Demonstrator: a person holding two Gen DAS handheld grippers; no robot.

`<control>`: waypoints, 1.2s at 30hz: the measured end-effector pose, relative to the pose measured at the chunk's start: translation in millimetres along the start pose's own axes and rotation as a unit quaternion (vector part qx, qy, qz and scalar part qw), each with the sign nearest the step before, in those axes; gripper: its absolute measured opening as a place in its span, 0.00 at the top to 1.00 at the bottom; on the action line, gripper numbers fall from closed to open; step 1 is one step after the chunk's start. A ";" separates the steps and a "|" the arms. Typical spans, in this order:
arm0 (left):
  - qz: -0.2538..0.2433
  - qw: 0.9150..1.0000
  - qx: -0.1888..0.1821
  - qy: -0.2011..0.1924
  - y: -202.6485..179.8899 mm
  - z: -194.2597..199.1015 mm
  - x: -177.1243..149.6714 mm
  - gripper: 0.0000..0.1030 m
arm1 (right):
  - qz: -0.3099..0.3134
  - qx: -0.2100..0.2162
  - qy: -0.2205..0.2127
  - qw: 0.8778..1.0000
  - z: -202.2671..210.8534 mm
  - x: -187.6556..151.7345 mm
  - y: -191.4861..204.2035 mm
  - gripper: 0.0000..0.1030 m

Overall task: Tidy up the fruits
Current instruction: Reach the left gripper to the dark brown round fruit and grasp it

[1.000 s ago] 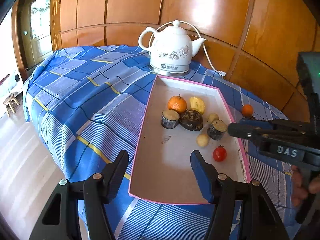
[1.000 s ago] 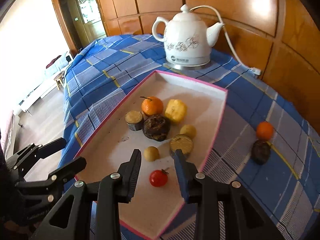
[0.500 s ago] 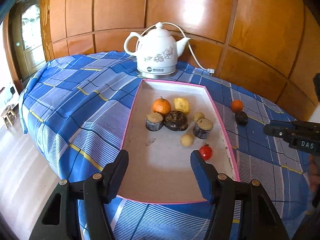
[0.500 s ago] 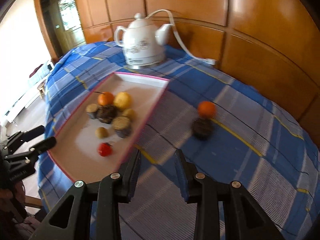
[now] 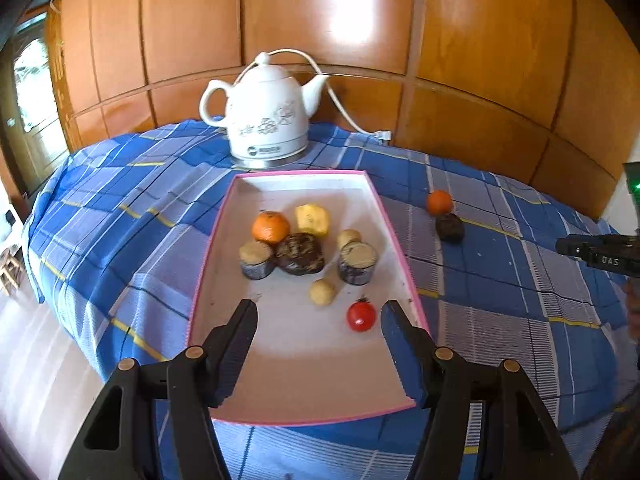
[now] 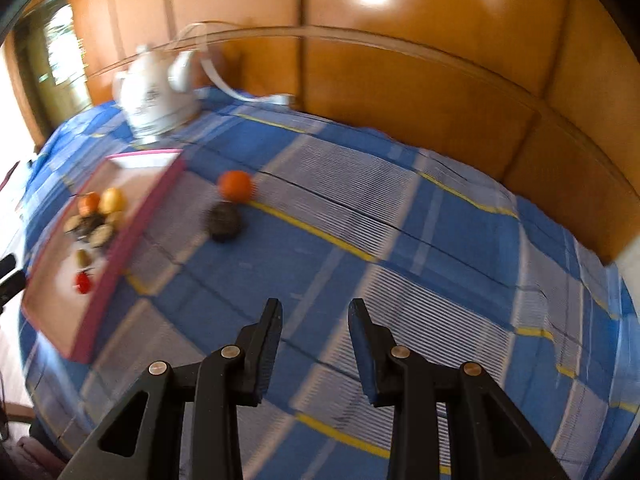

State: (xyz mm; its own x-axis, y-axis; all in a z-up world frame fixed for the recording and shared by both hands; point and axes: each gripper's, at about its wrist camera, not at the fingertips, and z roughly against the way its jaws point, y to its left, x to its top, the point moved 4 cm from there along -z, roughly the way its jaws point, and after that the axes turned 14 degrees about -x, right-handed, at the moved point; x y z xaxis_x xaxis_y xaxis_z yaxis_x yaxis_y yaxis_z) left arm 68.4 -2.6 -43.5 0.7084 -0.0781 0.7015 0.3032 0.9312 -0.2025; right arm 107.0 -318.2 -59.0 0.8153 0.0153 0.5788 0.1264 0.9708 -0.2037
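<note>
Left gripper [image 5: 318, 312]: fingers wide apart, empty, above pink tray [image 5: 208, 280].
Right gripper [image 6: 314, 312]: fingers narrowly parted, empty, above table [image 6: 440, 240].

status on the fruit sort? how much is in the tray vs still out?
Done: most pieces sit in the tray, including an orange and tomato. In hand: nothing; left claw and right claw are both empty. Left: a second orange and a dark fruit on the cloth outside it.
</note>
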 end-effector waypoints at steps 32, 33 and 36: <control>-0.070 0.985 -0.096 0.129 -122.4 -187.9 75.2 0.37 | -0.131 0.030 0.034 0.990 -19.7 -0.6 -46.0 0.67; -0.072 0.984 -0.093 0.132 -124.1 -195.8 75.5 0.37 | -0.131 0.031 0.033 0.990 -19.2 0.0 -45.7 0.66; -0.079 0.984 -0.073 0.142 -124.5 -216.7 75.9 0.37 | -0.129 0.036 0.030 0.991 -17.8 1.7 -43.7 0.66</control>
State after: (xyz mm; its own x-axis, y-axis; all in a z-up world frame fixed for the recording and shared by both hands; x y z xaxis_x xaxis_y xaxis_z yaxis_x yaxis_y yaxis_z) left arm 222.5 -201.7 -113.1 0.7882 -0.3347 0.5164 0.4986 0.8392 -0.2171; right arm 112.9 -364.8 -63.2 0.7934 -0.2473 0.5562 0.2953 0.9554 0.0036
